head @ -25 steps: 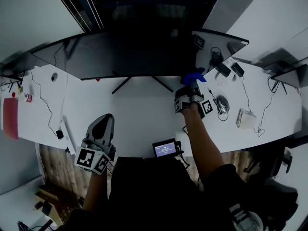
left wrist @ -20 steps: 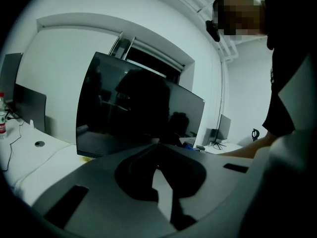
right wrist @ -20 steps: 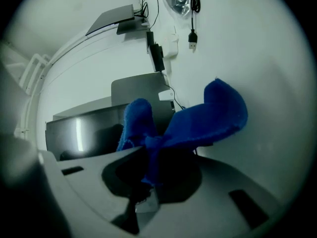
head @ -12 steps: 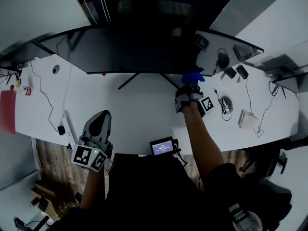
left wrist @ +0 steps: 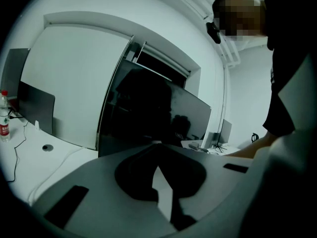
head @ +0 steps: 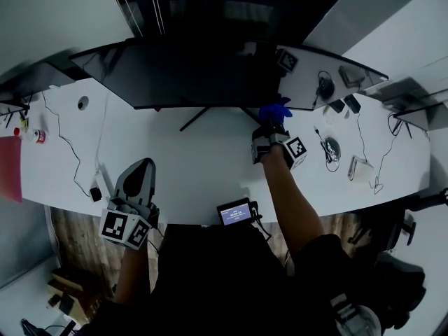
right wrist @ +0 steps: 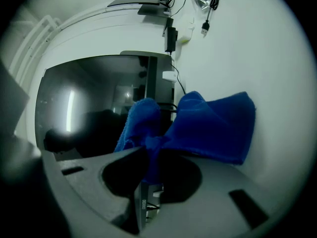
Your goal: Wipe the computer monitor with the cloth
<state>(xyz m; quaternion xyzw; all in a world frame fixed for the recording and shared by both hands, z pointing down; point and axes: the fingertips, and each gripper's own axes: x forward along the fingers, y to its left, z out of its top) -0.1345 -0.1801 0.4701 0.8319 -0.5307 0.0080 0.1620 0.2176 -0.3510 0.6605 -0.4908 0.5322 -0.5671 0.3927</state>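
A wide dark computer monitor [head: 196, 75] stands across the back of the white desk [head: 203, 166]. My right gripper [head: 272, 127] is shut on a bunched blue cloth [head: 274, 111], which sits at the monitor's lower edge, right of its stand. In the right gripper view the blue cloth [right wrist: 208, 123] bulges out of the right gripper [right wrist: 148, 155], with the monitor's screen [right wrist: 94, 103] just behind it. My left gripper [head: 140, 168] hovers over the desk's front left, shut and holding nothing. In the left gripper view the left gripper [left wrist: 157, 150] points at the monitor [left wrist: 143, 113] from a distance.
The stand's legs [head: 210, 117] spread under the monitor. A small device with a lit screen [head: 238, 214] sits at the desk's front edge. Cables, adapters [head: 350, 103] and a white box [head: 360, 168] lie at the right, and a bottle [head: 35, 136] at the far left.
My right gripper has carried the cloth slightly up and closer to the monitor's lower edge. My left gripper has drifted a little left and toward the desk's front edge.
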